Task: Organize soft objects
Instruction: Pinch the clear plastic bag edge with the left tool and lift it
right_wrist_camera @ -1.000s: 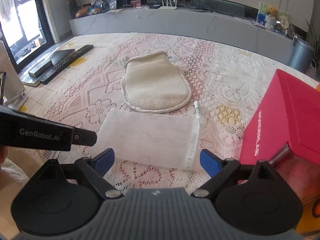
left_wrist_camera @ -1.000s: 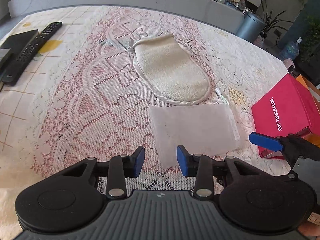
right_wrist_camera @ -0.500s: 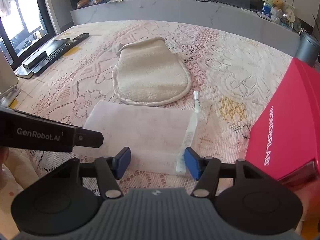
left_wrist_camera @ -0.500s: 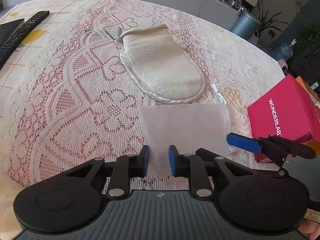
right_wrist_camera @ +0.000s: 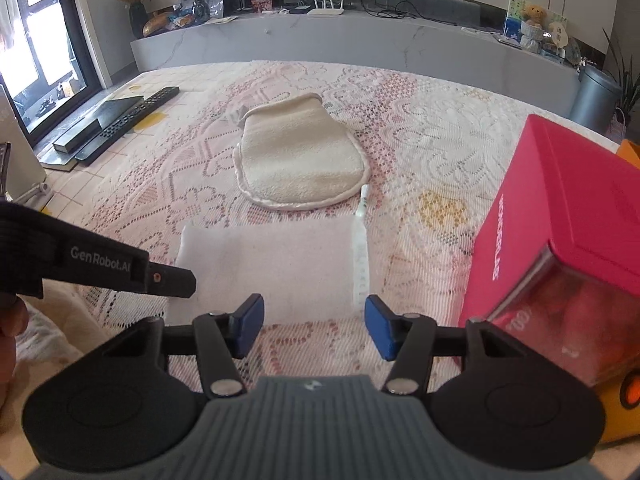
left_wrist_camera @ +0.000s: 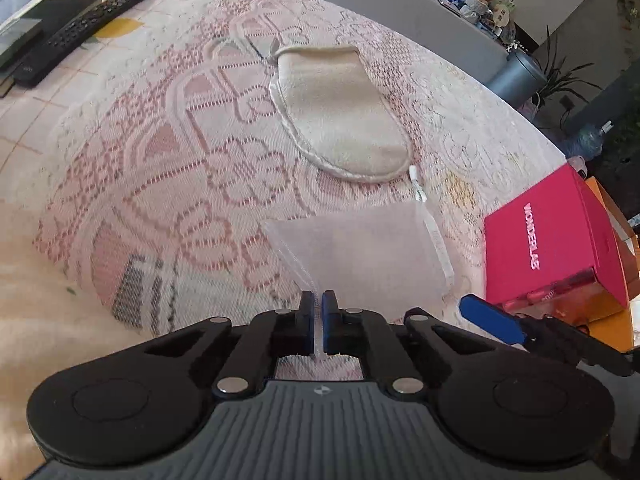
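Observation:
A thin white mesh pouch (left_wrist_camera: 360,252) lies on the lace tablecloth, with a drawstring toggle (left_wrist_camera: 418,186) at its far right corner. My left gripper (left_wrist_camera: 318,312) is shut on the pouch's near left corner and lifts that corner a little. The pouch also shows in the right wrist view (right_wrist_camera: 276,264). My right gripper (right_wrist_camera: 314,326) is open and empty, just short of the pouch's near right edge. A cream terry mitt (left_wrist_camera: 340,116) lies flat beyond the pouch; it also shows in the right wrist view (right_wrist_camera: 300,160).
A red box marked WONDERLAB (left_wrist_camera: 556,240) stands at the right on something orange; it also shows in the right wrist view (right_wrist_camera: 560,216). A black remote (left_wrist_camera: 80,32) and a flat black device (left_wrist_camera: 36,24) lie at the far left. A grey ledge runs behind the table.
My left gripper has closed on the pouch's near left corner and raised it. My right gripper has narrowed from wide open and moved up to the pouch's near right edge, staying open.

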`<action>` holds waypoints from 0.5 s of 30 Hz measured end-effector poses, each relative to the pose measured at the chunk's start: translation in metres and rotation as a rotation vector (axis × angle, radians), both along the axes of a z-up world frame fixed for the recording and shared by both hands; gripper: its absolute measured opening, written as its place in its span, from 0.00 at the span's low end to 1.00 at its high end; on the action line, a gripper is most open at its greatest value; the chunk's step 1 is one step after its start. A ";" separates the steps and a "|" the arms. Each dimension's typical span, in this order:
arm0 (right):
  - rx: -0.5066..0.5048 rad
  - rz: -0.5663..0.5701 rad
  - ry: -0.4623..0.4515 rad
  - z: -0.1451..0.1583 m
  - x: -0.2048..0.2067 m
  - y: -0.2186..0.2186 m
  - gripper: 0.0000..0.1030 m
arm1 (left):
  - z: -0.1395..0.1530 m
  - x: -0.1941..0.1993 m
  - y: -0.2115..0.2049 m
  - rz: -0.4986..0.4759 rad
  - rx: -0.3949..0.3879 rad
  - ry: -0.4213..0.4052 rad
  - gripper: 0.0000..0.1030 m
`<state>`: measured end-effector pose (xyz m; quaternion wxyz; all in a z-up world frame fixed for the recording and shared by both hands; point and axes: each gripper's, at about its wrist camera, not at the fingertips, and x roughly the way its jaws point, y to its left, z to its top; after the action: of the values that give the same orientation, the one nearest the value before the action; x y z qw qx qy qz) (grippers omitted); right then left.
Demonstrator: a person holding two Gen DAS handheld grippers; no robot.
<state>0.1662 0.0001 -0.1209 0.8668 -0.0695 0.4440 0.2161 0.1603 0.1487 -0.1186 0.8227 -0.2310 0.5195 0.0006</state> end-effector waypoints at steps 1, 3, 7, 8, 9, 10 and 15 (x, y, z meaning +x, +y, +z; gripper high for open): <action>-0.005 -0.005 0.012 -0.002 -0.004 -0.002 0.45 | -0.001 -0.005 -0.004 -0.002 -0.026 0.017 0.03; -0.009 -0.033 0.030 -0.004 -0.010 -0.008 0.45 | -0.003 -0.013 -0.012 -0.007 -0.045 0.042 0.04; 0.016 -0.135 0.074 -0.005 -0.018 -0.028 0.45 | 0.001 -0.025 -0.027 -0.017 -0.008 0.015 0.04; 0.031 -0.156 0.087 -0.005 -0.020 -0.033 0.45 | 0.002 -0.026 -0.028 -0.024 -0.017 0.012 0.05; 0.053 -0.179 0.102 -0.005 -0.022 -0.039 0.45 | 0.004 -0.028 -0.031 -0.033 -0.029 0.005 0.05; 0.079 -0.200 0.116 -0.005 -0.023 -0.044 0.46 | 0.005 -0.030 -0.034 -0.049 -0.038 -0.007 0.05; 0.165 -0.278 0.160 -0.002 -0.026 -0.058 0.56 | 0.008 -0.033 -0.046 -0.116 -0.017 -0.048 0.05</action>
<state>0.1400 -0.0583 -0.1229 0.8531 0.0815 0.4974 0.1347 0.1270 0.1024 -0.1103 0.8315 -0.2073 0.5122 -0.0572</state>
